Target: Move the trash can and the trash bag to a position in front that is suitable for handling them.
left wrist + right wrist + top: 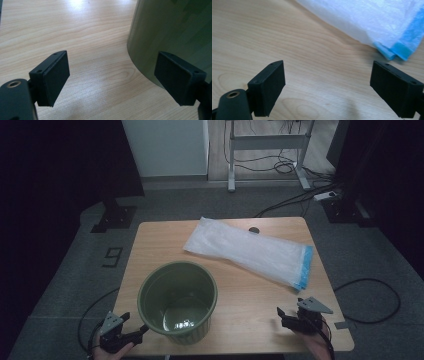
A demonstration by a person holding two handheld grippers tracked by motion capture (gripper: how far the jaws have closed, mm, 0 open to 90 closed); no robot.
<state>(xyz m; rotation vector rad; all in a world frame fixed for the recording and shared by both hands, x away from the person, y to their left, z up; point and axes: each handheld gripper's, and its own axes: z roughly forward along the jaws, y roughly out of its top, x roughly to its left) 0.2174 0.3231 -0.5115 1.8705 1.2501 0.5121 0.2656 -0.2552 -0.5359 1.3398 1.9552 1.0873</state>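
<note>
While both hands rest low at the table's (150,235) near edge, the left gripper (142,332), jaws spread and empty, points at the green bin (177,301), seemingly just short of its wall. Right gripper (281,314), jaws likewise released, faces the white plastic bag (250,251) lying beyond the bin.

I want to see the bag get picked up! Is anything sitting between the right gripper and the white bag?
No, nothing visible is in the way. Bare wooden table lies between the open right gripper and the white bag, whose blue edge is the nearest part. The green bin stands off to the side, by the left gripper.
</note>
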